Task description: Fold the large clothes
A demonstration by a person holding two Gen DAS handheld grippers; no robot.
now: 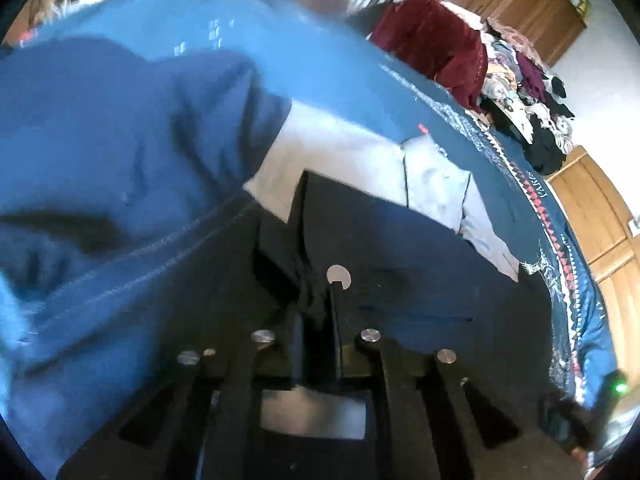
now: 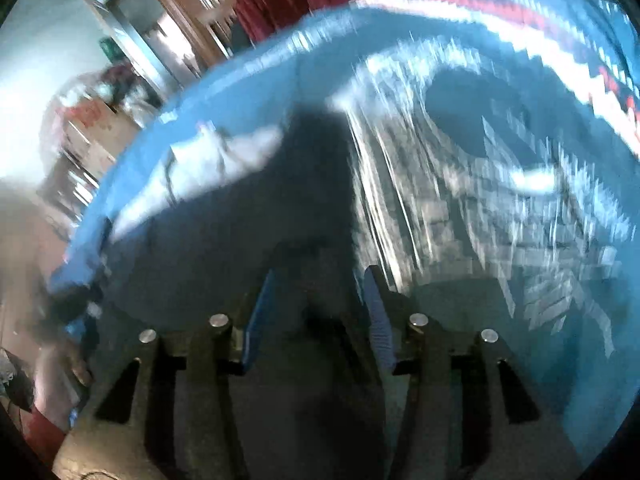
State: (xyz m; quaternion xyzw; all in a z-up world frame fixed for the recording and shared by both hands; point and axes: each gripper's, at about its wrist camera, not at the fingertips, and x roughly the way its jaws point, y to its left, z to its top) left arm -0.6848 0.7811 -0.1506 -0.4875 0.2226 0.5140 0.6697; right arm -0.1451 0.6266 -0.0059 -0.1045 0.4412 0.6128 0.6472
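Blue fabric fills the left wrist view: the garment (image 1: pixel 132 132) hangs bunched right over the left gripper (image 1: pixel 320 280), a stitched hem running down across its left side. The left gripper is pressed together, and dark cloth sits in the pinch, so it is clamped on the garment. Beyond it a grey shirt (image 1: pixel 360 160) lies flat on the bed (image 1: pixel 532 200), whose cover is blue with a white and red printed border. A maroon bundle (image 1: pixel 436 44) and a mixed clothes pile (image 1: pixel 532 108) sit at the far end, wooden wardrobes (image 1: pixel 516 0) behind. The right wrist view is badly smeared. The right gripper (image 2: pixel 316 304) is spread, blue pads (image 2: pixel 380 320) apart, low over the bed cover, grey shirt off to its left.
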